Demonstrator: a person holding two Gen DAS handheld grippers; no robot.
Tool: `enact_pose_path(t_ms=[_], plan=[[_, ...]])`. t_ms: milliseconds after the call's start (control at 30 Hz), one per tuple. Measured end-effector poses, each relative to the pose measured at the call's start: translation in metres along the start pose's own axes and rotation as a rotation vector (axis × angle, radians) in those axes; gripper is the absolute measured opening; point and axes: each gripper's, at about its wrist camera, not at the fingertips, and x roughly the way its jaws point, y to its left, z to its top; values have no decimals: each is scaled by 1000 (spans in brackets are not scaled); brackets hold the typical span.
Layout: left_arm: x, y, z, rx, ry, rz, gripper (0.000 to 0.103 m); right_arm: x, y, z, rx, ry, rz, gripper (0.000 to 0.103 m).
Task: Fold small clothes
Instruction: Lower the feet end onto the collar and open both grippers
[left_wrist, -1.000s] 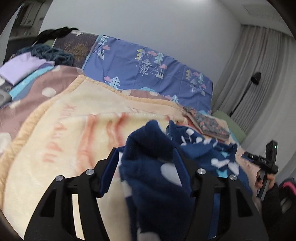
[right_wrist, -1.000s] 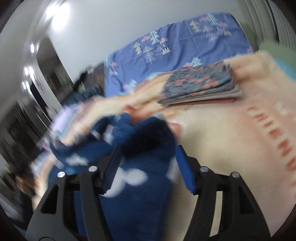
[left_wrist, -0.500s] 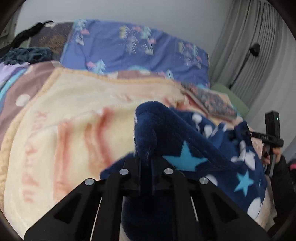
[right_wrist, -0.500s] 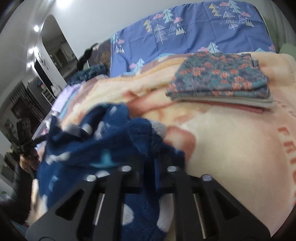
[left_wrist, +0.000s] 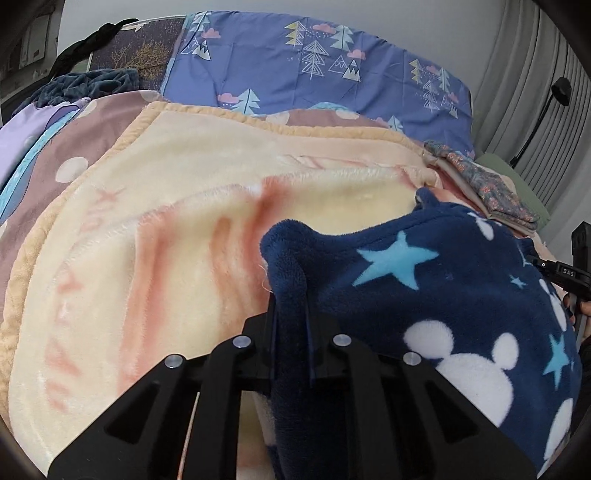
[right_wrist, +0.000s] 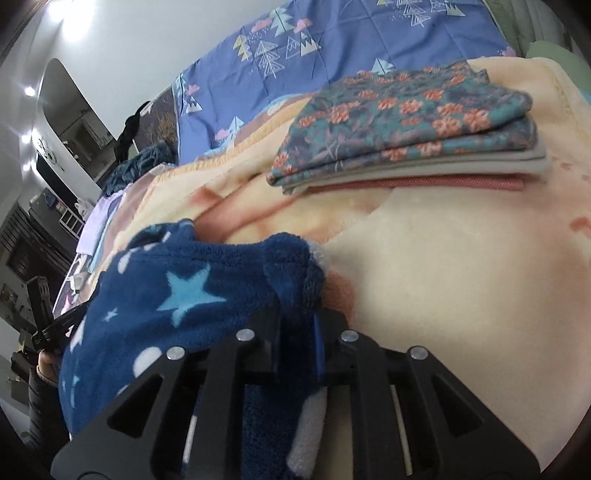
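Observation:
A navy fleece garment (left_wrist: 424, 288) with white mouse heads and light blue stars hangs stretched between my two grippers, just over the cream blanket (left_wrist: 166, 229). In the left wrist view my left gripper (left_wrist: 291, 295) is shut on the garment's left corner, which bunches up above the fingers. In the right wrist view my right gripper (right_wrist: 297, 314) pinches the other corner of the fleece (right_wrist: 177, 288). Its jaws are opening slightly, with the cloth still pressed between the pads. Each view shows the other gripper's black body at the garment's far end.
A stack of folded clothes (right_wrist: 406, 122) with a floral piece on top lies on the blanket (right_wrist: 461, 277) beyond the right gripper. A blue tree-print pillow (left_wrist: 314, 62) lines the back. Loose clothes (left_wrist: 85, 85) are piled at the far left; a floor lamp (left_wrist: 561, 88) and curtain stand right.
Both grippers went from open around the fleece to shut on its corners. They moved down toward the blanket, and the garment now spreads out flatter between them.

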Motion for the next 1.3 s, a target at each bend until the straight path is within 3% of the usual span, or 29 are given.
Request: enact_pose_path(t_ms=[67,200,267,333,400,433,500,533,600,633,700,733,767,867,933,1033,1100,1133,1167,1200,1267,1300], plan=[[-11,-1,5,-4,-13,1,12,-13,4,4,-4,-21,-32,25],[-55,-18,10,-16,-115,-69,19,-50,24,1,-36,-112,-87,23],[-73,-37,6,8,-145,-135,22,-72,49,-9,-87,-139,-21,22],[-86,-66,-7,70,-150,-211,32,-85,74,-28,-129,-126,48,22],[-85,-89,-27,124,-111,-228,44,-91,94,-52,-165,-106,112,22],[-79,-101,-43,158,-74,-220,48,-91,103,-68,-185,-88,140,22],[-59,-118,-81,254,-13,-135,52,-78,115,-99,-236,-27,72,23],[-59,-125,-98,309,-57,-86,52,-67,116,-114,-269,1,-16,19],[-76,-132,-113,351,-107,-35,53,-68,106,-139,-282,-35,-39,19],[-88,-131,-114,328,-105,-24,55,-78,101,-142,-247,-49,-26,20],[-118,-123,-120,273,-145,-50,63,-114,88,-144,-136,-110,26,30],[-131,-118,-125,251,-169,-47,69,-134,79,-147,-99,-156,11,40],[-142,-111,-130,224,-183,-34,70,-144,73,-150,-80,-171,-11,42],[-155,-77,-150,77,-154,-15,73,-160,42,-164,35,-148,-57,43],[-151,-52,-165,-59,-94,-41,74,-163,18,-177,160,-124,-24,46],[-140,-30,-176,-196,-47,-181,74,-165,0,-196,240,-118,86,54],[-127,-25,-179,-263,-32,-262,73,-151,7,-204,231,-56,122,58],[-123,-24,-179,-281,-28,-269,61,-145,9,-205,226,-39,127,53],[-122,-24,-177,-298,-33,-276,46,-140,13,-204,224,-35,105,23],[-123,-25,-174,-326,-39,-303,27,-140,16,-200,231,-43,95,21],[-140,-30,-169,-324,-93,-295,22,-165,25,-191,214,-162,102,17],[-152,-38,-165,-280,-116,-244,20,-175,30,-187,188,-191,91,17]])
